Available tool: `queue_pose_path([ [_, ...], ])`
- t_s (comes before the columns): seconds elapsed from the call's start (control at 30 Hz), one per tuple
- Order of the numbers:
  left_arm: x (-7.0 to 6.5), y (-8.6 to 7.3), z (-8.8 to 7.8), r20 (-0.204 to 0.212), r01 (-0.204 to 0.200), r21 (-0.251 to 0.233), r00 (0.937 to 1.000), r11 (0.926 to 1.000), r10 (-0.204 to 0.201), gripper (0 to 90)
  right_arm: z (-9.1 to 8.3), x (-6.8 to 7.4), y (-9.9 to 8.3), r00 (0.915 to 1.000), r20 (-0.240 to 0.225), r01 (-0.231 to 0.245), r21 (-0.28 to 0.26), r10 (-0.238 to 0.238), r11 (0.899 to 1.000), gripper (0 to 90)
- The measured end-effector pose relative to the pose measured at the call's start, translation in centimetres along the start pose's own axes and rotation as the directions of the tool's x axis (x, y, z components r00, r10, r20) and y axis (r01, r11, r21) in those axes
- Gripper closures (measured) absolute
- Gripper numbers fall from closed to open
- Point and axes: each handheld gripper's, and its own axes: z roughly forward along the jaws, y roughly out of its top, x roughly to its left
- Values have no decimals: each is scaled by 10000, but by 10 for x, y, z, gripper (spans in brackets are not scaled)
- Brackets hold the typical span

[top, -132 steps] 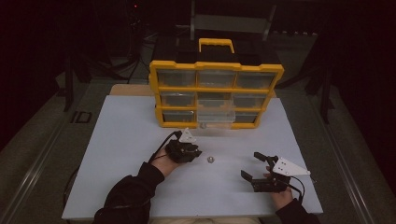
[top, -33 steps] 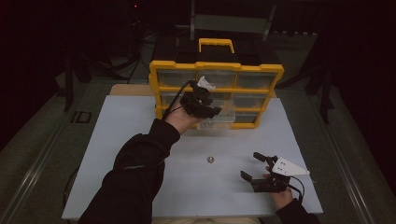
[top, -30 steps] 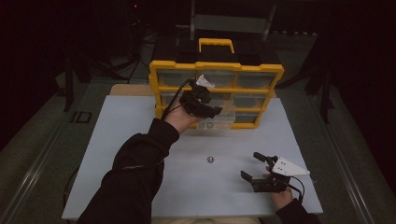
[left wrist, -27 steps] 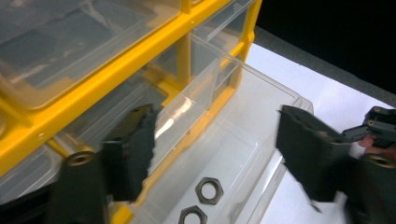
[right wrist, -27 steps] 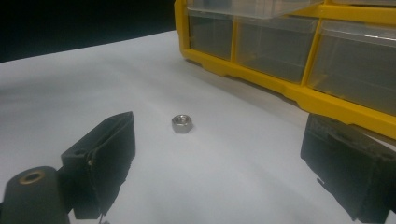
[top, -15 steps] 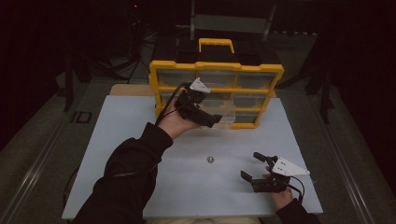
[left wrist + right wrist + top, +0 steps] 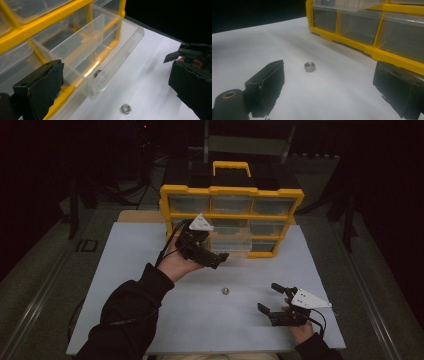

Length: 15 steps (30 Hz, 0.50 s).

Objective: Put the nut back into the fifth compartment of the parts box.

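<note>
The left gripper [image 7: 212, 255] has just opened its matte black jaws wide, holding nothing, and has drawn back from the clear plastic drawer [image 7: 100, 50] of the yellow organizer [image 7: 231, 217]. The right gripper [image 7: 276, 300] is open and empty. The hexagonal metal nut [image 7: 225, 291] lies on the white table [image 7: 125, 270], between them.

Pulled-out drawer [image 7: 231, 243] overhanging the table [image 7: 125, 270]
</note>
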Motion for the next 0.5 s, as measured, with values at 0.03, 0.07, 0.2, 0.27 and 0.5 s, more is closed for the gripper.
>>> queue_pose_path([
  [0.03,-1,-3,0,-99,-5,1,10000,10000,5,0,0,0,0,10000,11,25,-7,-25,10000,105],
  [0.07,-2,-5,-1,-175,-75,14,9998,10000,75,0,0,0,0,10000,10,33,4,-33,10000,105],
  [0.2,-5,-17,-1,-23,-56,32,10000,10000,56,0,0,0,0,10000,-2,34,-6,-34,10000,105],
  [0.27,-7,-22,-1,-9,-75,62,10000,10000,75,0,0,0,0,10000,-3,35,7,-35,10000,105],
  [0.5,-14,-38,6,88,-88,158,9999,9998,87,0,1,0,0,10000,-5,61,-4,-61,10000,105],
])
